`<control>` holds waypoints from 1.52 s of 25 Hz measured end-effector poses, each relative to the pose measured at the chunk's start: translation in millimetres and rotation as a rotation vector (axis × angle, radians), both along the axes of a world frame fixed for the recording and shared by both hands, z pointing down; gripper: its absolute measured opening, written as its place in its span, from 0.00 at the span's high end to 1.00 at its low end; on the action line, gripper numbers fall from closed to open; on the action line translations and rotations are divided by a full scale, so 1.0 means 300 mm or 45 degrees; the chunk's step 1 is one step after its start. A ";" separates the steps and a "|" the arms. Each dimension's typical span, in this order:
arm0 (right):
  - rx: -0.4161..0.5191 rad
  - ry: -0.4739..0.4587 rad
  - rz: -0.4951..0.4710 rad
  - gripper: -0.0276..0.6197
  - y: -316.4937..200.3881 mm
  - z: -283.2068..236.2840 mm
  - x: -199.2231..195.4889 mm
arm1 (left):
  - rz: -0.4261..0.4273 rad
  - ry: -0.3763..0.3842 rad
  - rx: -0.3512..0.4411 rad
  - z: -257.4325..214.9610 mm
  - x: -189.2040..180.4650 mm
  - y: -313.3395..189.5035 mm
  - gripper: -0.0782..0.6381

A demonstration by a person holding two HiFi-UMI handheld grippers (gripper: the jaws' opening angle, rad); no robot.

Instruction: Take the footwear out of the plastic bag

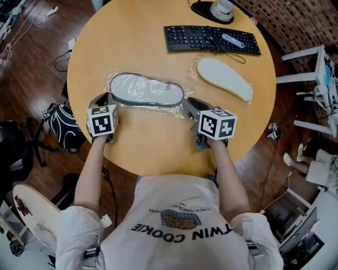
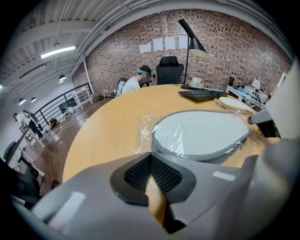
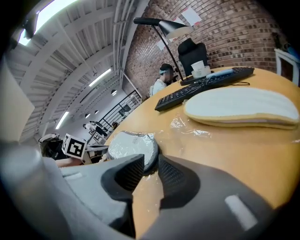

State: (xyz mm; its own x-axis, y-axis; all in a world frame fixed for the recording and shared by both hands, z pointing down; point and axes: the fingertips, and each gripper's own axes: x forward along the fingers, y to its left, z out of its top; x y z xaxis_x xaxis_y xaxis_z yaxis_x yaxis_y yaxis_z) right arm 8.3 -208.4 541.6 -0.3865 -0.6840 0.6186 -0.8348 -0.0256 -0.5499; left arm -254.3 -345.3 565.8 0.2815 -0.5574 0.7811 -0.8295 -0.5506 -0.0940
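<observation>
- The grey-edged slipper [image 1: 147, 89] lies flat with its sole up, inside the clear plastic bag [image 1: 112, 79]. It is in the middle of the round desk [image 1: 132, 31], a bit toward the left edge and closer to the near edge than the far one.
- The bag is wrinkled and shiny, and it sticks out past both ends of the slipper.
- The left gripper [image 1: 108, 98] is at the left end of the bag. In the left gripper view its claw [image 2: 149, 157] is clenched, with the tips pressed together. The bag's edge [image 2: 144, 136] is right at the tips. I cannot tell if any plastic is pinched.
- The right gripper [image 1: 189, 103] is at the right end of the bag. In the right gripper view its claw [image 3: 151, 161] is released, with a thin gap. The slipper's end [image 3: 133, 145] sits just in front of that gap.
- A cream slipper [image 1: 224, 78] lies bare near the right edge, apart from the bag.
- A black keyboard [image 1: 211, 38] sits by the far edge.
- A lamp base [image 1: 208, 11] stands behind the keyboard, at the far edge.
</observation>
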 end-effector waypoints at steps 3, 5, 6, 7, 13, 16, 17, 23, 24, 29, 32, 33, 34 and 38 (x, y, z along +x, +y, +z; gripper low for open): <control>-0.026 -0.032 0.011 0.83 -0.008 0.020 0.015 | 0.004 -0.028 -0.011 0.008 -0.009 -0.010 0.89; -0.046 -0.048 0.008 0.83 -0.010 0.035 0.027 | 0.013 -0.050 -0.014 0.007 -0.011 -0.013 0.89; -0.052 -0.060 0.005 0.83 -0.011 0.040 0.034 | 0.020 -0.061 -0.013 0.005 -0.009 -0.014 0.89; -0.055 -0.073 -0.002 0.83 -0.012 0.043 0.041 | 0.026 -0.069 -0.011 0.004 -0.007 -0.014 0.89; -0.080 -0.245 -0.084 0.83 -0.013 0.041 0.000 | 0.028 -0.071 -0.008 0.007 -0.002 -0.011 0.89; -0.117 -0.251 -0.092 0.83 -0.017 0.055 -0.007 | 0.026 -0.068 -0.012 0.008 -0.005 -0.010 0.89; -0.138 -0.249 -0.096 0.82 -0.017 0.060 -0.008 | 0.025 -0.066 -0.009 0.008 -0.006 -0.011 0.89; -0.222 -0.253 -0.153 0.76 -0.005 0.071 -0.018 | 0.031 -0.059 0.002 0.008 -0.005 -0.014 0.89; -0.224 -0.282 -0.149 0.76 -0.006 0.068 -0.020 | 0.033 -0.063 -0.002 0.008 -0.006 -0.014 0.89; -0.225 -0.425 -0.150 0.76 -0.007 0.051 -0.027 | 0.038 -0.067 -0.006 0.009 -0.001 -0.019 0.89; -0.241 -0.384 -0.163 0.76 -0.011 0.066 -0.028 | 0.036 -0.066 -0.002 0.009 0.002 -0.023 0.89; -0.244 -0.383 -0.165 0.76 -0.014 0.068 -0.034 | 0.036 -0.064 -0.003 0.010 0.002 -0.025 0.89; -0.246 -0.387 -0.167 0.75 -0.018 0.068 -0.041 | 0.038 -0.062 -0.006 0.010 0.002 -0.025 0.89; -0.259 -0.407 -0.180 0.68 -0.031 0.062 -0.060 | 0.048 -0.059 -0.009 0.011 0.005 -0.021 0.89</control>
State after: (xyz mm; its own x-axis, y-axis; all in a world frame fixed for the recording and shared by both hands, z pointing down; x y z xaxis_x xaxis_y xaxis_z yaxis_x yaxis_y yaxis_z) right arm -9.8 -217.7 560.2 -0.6626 -0.4864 0.5695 -0.6258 -0.0581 -0.7778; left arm -252.8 -351.5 569.2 0.2653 -0.5416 0.7977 -0.8031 -0.5819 -0.1280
